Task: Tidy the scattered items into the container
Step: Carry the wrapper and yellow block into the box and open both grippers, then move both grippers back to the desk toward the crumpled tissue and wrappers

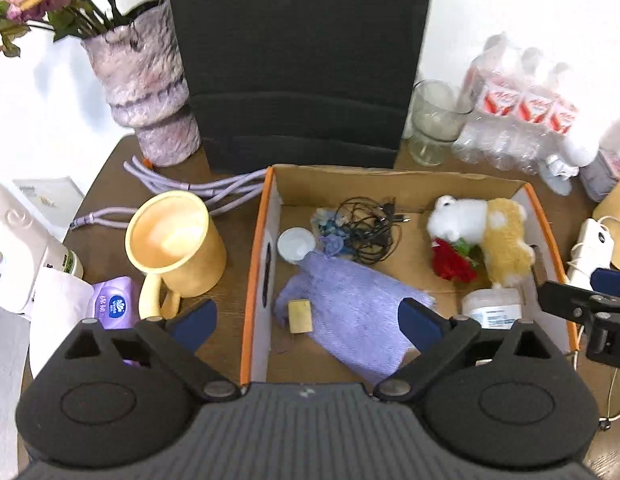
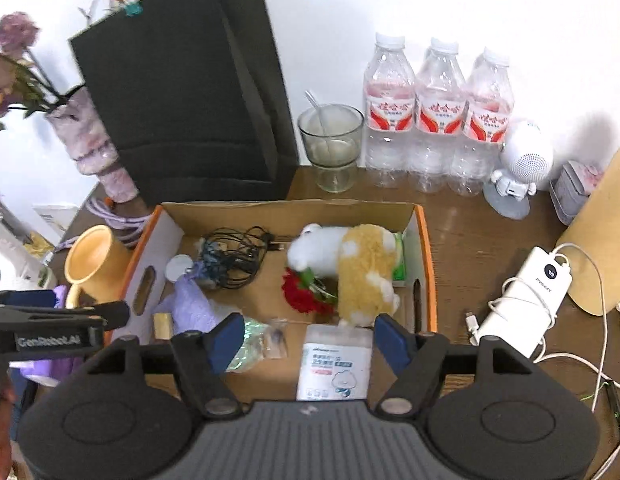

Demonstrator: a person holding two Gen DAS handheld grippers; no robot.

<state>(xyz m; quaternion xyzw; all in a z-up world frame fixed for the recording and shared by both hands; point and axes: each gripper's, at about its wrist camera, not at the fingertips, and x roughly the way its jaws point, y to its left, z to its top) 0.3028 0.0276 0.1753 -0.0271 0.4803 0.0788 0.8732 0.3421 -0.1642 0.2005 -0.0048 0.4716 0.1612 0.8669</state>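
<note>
the purple tissue pack (image 1: 113, 307) is being left on the tabletop just outside the cardboard box (image 1: 255, 280), nearest the left gripper (image 1: 310, 322), both grippers' fingers being held wide open and empty.

Cardboard box (image 1: 410, 184) with matt brown interior, white outer wall and orange edging. Inside: fuzzy lilac knitted cloth (image 1: 350, 308), fluffy white-and-tan plush toy (image 2: 358, 264), thin black cables (image 1: 370, 228), and a smooth plastic wipes pack (image 2: 336, 364) with printed label. Table (image 2: 470, 248) of dark wood grain. Yellow mug (image 1: 177, 240), smooth and matt. Clear glass cup (image 2: 330, 144); clear plastic bottles (image 2: 438, 120) with glossy labels. Black paper bag (image 2: 181, 96), matt. Gripper pads (image 2: 225, 340) of blue rubbery material on matt black plastic arms.
</note>
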